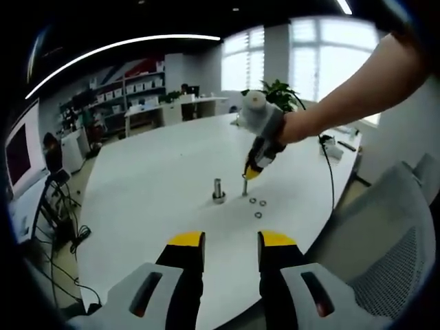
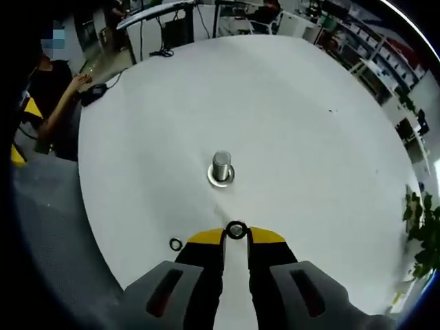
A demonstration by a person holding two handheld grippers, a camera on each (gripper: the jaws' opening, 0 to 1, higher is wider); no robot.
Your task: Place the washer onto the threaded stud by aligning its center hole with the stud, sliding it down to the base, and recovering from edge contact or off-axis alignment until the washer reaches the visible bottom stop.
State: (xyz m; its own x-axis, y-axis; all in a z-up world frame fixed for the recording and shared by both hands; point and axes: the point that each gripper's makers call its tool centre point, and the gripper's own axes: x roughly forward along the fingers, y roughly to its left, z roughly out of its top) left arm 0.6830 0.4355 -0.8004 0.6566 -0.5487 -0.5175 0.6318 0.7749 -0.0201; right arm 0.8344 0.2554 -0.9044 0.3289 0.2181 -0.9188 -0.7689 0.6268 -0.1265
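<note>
White tabletop spreads wide under both tools, with shelves and windows of an office behind. From the right gripper view, the right gripper has its yellow tips nearly closed on a washer, pinched by the rim so the centre hole stays free, which looks like the reason for holding it edge-on at the very tips. Just ahead on the table stands the stud, upright on its base, apart from the washer; nothing is threaded on it yet as far as I can tell, so lining up the hole with the stud top seems the job in hand. A spare washer lies flat near the left jaw. In the left gripper view, the left gripper hangs back with jaws parted and nothing between them, probably kept clear to watch. From there the right gripper points down just beside the stud, with loose washers nearby.
</note>
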